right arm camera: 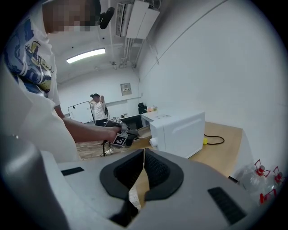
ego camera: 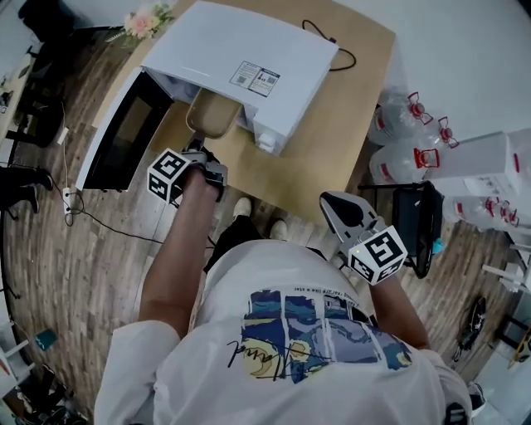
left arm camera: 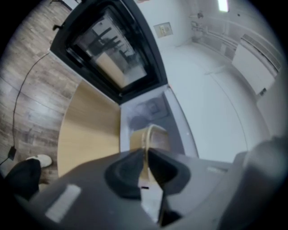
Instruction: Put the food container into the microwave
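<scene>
A tan food container (ego camera: pixel 212 114) sits at the mouth of the white microwave (ego camera: pixel 257 58), its far half under the microwave's top. The microwave door (ego camera: pixel 124 129) hangs open to the left. My left gripper (ego camera: pixel 199 151) is shut on the container's near rim; in the left gripper view the jaws pinch that rim (left arm camera: pixel 150 137) in front of the grey cavity (left arm camera: pixel 148 108). My right gripper (ego camera: pixel 332 203) is off the table's near edge, shut with nothing in it; its fingertips (right arm camera: pixel 148 159) touch.
The microwave stands on a wooden table (ego camera: pixel 332 124) with a black cable (ego camera: pixel 332 46) behind it. Water bottles (ego camera: pixel 406 133) and a white box (ego camera: pixel 489 166) stand on the right. Flowers (ego camera: pixel 145 21) are at the table's far left. A person (right arm camera: pixel 96 108) stands far off.
</scene>
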`<action>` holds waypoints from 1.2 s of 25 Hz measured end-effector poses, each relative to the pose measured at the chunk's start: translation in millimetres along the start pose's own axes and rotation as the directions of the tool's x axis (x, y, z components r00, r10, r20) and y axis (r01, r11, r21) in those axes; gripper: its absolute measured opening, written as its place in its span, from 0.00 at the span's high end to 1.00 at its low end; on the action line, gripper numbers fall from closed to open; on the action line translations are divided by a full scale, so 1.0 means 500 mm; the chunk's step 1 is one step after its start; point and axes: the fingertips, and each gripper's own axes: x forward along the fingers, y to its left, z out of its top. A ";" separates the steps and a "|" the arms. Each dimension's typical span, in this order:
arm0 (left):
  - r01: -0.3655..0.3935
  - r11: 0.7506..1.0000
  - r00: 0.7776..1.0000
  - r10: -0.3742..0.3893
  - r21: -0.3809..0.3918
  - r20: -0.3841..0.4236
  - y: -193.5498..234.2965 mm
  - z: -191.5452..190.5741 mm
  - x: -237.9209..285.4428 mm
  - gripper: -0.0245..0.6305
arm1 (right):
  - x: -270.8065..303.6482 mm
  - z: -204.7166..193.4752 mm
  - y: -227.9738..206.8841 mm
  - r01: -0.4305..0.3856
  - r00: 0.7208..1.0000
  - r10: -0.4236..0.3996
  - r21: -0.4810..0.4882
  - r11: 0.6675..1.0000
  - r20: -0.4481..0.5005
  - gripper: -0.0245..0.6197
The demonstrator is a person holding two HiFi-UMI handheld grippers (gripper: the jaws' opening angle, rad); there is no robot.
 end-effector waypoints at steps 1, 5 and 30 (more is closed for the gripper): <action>-0.001 1.000 1.000 0.000 -0.003 -0.006 -0.002 0.001 0.018 0.90 | 0.001 0.007 -0.004 0.015 1.000 -0.015 0.008 1.000 0.003 0.94; -0.005 1.000 1.000 0.005 -0.013 -0.029 -0.011 0.001 0.091 0.90 | 0.011 0.014 -0.028 0.075 0.997 -0.075 0.040 0.996 -0.005 0.94; -0.018 0.999 0.989 0.010 -0.051 -0.150 -0.015 -0.064 0.292 0.90 | 0.003 0.025 -0.065 0.279 0.959 -0.275 0.083 0.957 -0.062 0.94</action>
